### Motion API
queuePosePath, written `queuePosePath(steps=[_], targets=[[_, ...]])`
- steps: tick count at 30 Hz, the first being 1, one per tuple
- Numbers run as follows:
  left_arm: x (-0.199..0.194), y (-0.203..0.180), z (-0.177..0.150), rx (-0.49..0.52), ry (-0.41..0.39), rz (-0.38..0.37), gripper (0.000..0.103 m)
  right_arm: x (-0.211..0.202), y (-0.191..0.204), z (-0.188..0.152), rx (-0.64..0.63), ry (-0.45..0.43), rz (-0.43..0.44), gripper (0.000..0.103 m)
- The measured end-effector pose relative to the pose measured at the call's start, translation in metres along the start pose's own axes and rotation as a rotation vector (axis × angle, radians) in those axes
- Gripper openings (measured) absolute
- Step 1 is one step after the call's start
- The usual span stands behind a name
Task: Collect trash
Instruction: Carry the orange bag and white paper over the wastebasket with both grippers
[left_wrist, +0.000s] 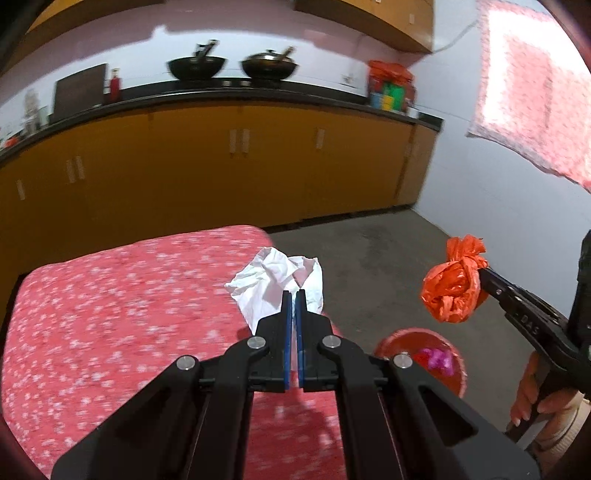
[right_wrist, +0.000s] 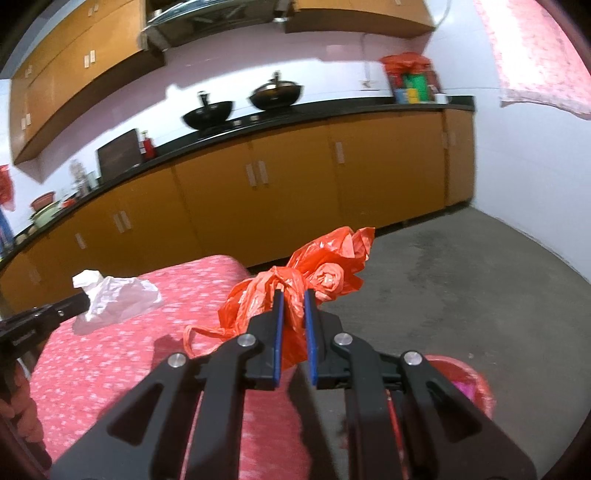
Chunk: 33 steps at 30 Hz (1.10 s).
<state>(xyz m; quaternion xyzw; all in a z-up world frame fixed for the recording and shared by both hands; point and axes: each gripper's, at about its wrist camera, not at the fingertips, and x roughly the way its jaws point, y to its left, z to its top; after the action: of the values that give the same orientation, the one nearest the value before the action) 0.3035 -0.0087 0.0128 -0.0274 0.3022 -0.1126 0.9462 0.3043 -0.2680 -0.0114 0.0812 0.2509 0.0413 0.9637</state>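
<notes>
1. Closest thing to the lens is the left claw (left_wrist: 294, 295), pinched nearly flat on a crumpled white paper wad (left_wrist: 275, 278). The paper sticks out past the tips and hangs above the far corner of the table with the red speckled cloth (left_wrist: 110, 295).
2. The right claw (right_wrist: 293, 295) is clamped narrow on a knotted orange plastic bag bundle (right_wrist: 295, 280), held in the air off the table's edge, with a loop of bag handle trailing down on the left.
3. Handling guess: both look featherlight and squishy. The paper will crush but not slip much; the plastic looks slick and springy, so I'd say gripping at the twisted knot is the safest spot, which is about where it's held. Neither looks breakable.
4. Down on the floor near the table sits a round red plastic bin (left_wrist: 454, 373) with something pink in it. Looks like the drop spot, though that's my guess.
5. The table cloth looks soft and a bit rumpled, nothing else on it that I can see.
6. Room: grey concrete floor (right_wrist: 461, 277), long run of orange cabinets (left_wrist: 221, 166) under a black countertop (left_wrist: 236, 96), two dark woks (left_wrist: 236, 66) on the stove, a pink patterned curtain (left_wrist: 535, 92) on the right.
</notes>
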Motion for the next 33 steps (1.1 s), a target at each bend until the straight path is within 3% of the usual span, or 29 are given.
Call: queuePosePath(steps=[14,23,33], targets=[[0.074,-0.134,-0.025,0.134,0.121,-0.199,0.002,0.011,-0.141,-0.048,0.118,0.069,-0.249,0.012],[0.132,-0.210,-0.059,0.230,0.246,-0.248,0.002,0.033,-0.197,-0.088,0.167,0.136,-0.306,0.012],[0.175,-0.235,-0.081,0.266,0.358,-0.248,0.002,0.055,-0.225,-0.114,0.198,0.180,-0.309,0.012]])
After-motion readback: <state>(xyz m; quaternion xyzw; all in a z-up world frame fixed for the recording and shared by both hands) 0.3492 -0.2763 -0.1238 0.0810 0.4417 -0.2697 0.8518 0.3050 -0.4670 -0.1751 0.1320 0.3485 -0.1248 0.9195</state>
